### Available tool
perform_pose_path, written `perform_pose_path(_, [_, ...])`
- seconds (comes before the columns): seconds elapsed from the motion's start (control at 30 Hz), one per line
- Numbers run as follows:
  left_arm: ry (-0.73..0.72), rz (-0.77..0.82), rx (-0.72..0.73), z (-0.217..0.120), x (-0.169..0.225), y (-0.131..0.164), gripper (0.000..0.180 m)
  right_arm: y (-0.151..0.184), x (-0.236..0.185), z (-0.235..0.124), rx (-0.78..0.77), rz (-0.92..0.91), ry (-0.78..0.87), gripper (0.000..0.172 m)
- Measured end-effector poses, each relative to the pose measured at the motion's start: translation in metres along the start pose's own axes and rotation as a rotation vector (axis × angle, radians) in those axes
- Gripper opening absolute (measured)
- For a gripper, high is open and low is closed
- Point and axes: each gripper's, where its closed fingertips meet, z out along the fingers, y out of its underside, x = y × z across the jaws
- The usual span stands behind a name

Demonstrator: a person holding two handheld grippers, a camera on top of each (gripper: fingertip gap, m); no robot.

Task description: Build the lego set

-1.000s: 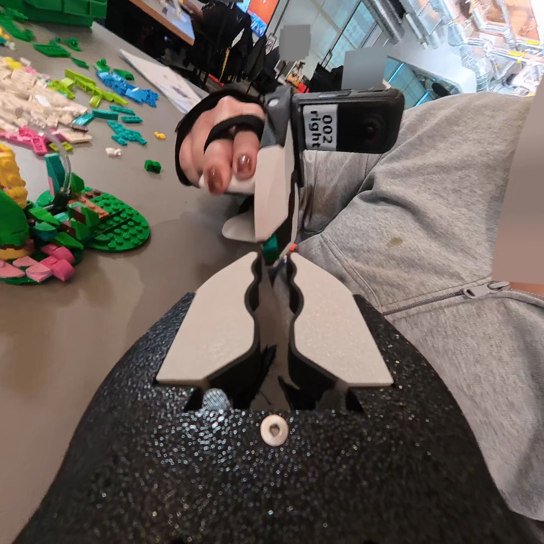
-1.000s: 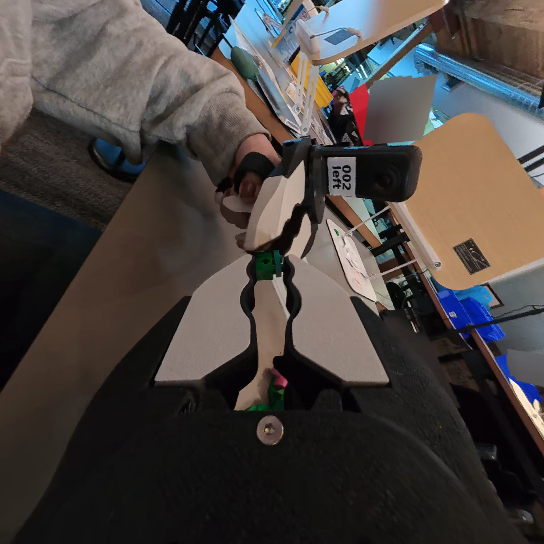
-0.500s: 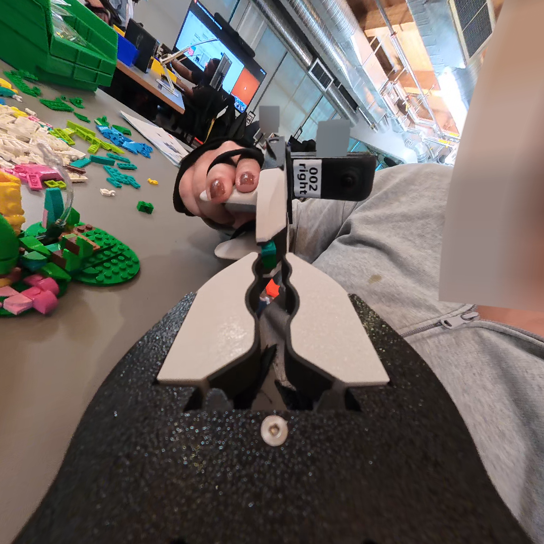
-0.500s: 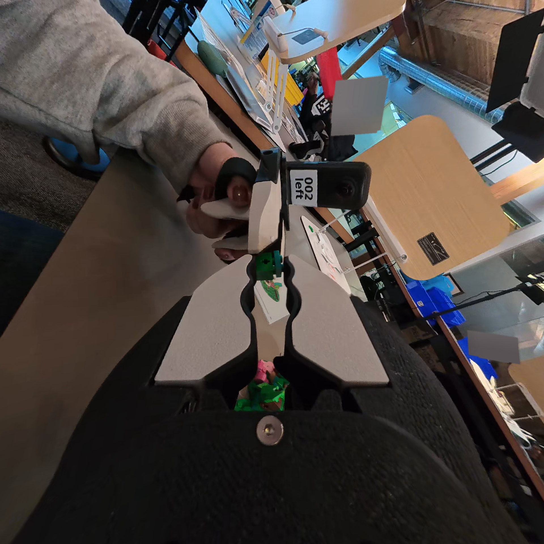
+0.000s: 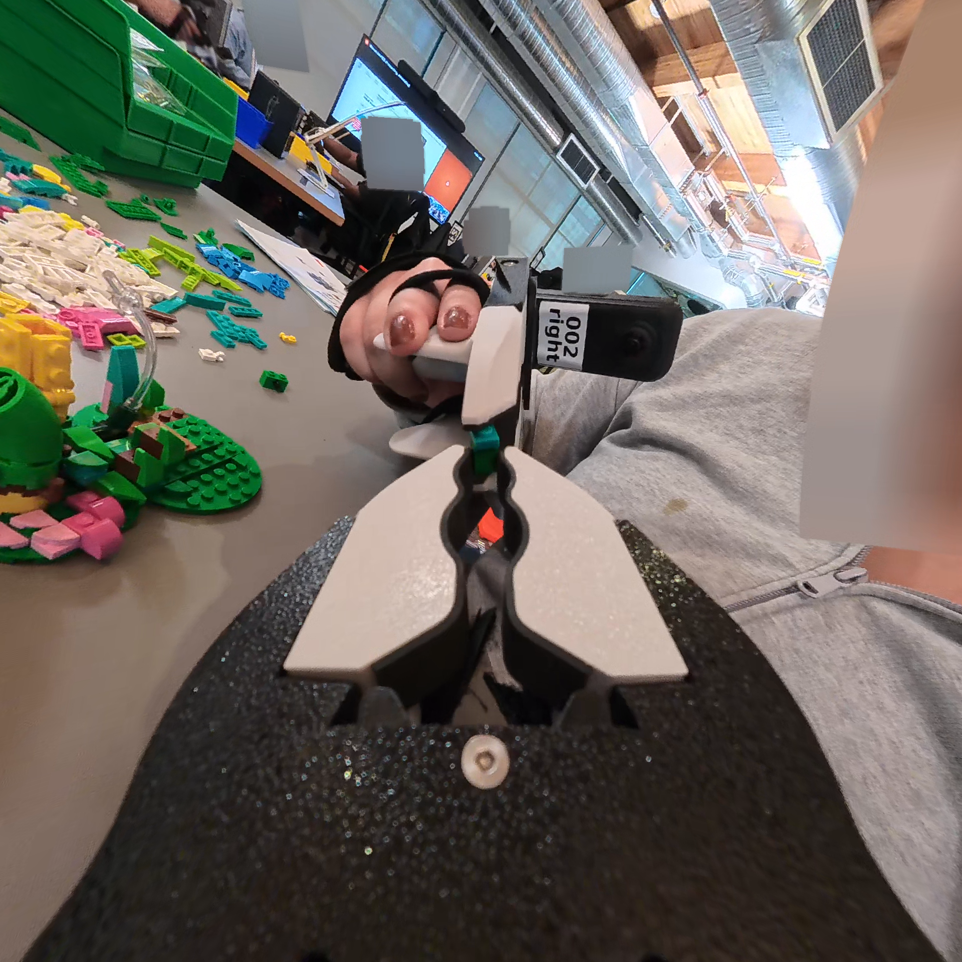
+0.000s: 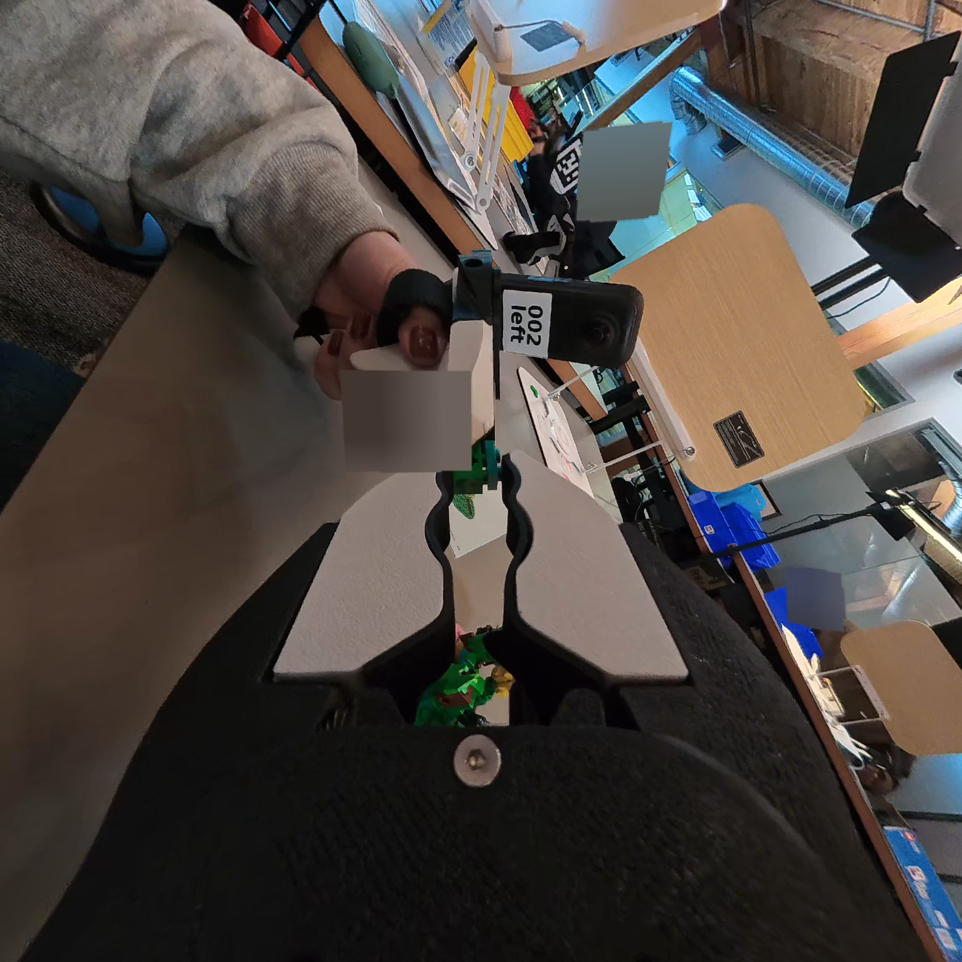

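1. We see the left gripper [image 5: 484, 458] raised above the table [image 5: 156, 650], its two white fingers [image 5: 416, 520] drawn close and pinching a small green brick piece [image 5: 483, 460] at the tips.
2. We see the right gripper [image 6: 476, 476] tip to tip with the left one; its fingers [image 6: 572, 562] clamp the same small assembly, a green brick with a teal piece [image 6: 492, 458] on its far side.
3. The teal piece [image 5: 485, 436] sits directly ahead of the left fingertips, under the other gripper's white finger.
4. A hand [image 5: 406, 333] wraps the right gripper's handle just beyond the left fingertips; a grey sleeve [image 5: 729, 468] lies to the right of them.
5. A hand [image 6: 375, 323] in a grey sleeve [image 6: 182, 119] holds the left gripper ahead and left of the right fingertips.
6. Left of the left gripper, on the table, stands a green brick model [image 5: 156, 468] with pink parts.
7. Farther ahead and left lie loose bricks [image 5: 104, 270], one single green brick [image 5: 273, 380] and a booklet [image 5: 302, 265].
8. Farthest left stands a green bin [image 5: 104, 88].
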Motion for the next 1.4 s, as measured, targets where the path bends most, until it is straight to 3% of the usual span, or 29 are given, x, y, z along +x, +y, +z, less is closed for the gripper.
perform_pose_path(0.37, [-0.031,-0.003,0.024,-0.004,-0.004,-0.005,0.007,0.005,0.003,0.002,-0.075,-0.051,0.034,0.016])
perform_pose_path(0.7, [-0.143,0.045,0.054,-0.009,-0.016,-0.011,0.008,0.017,0.011,0.005,-0.2,-0.099,0.104,0.015])
perform_pose_path(1.4, [-0.141,-0.024,-0.08,-0.003,-0.02,0.011,0.008,0.021,-0.011,-0.001,-0.228,-0.399,-0.028,0.014])
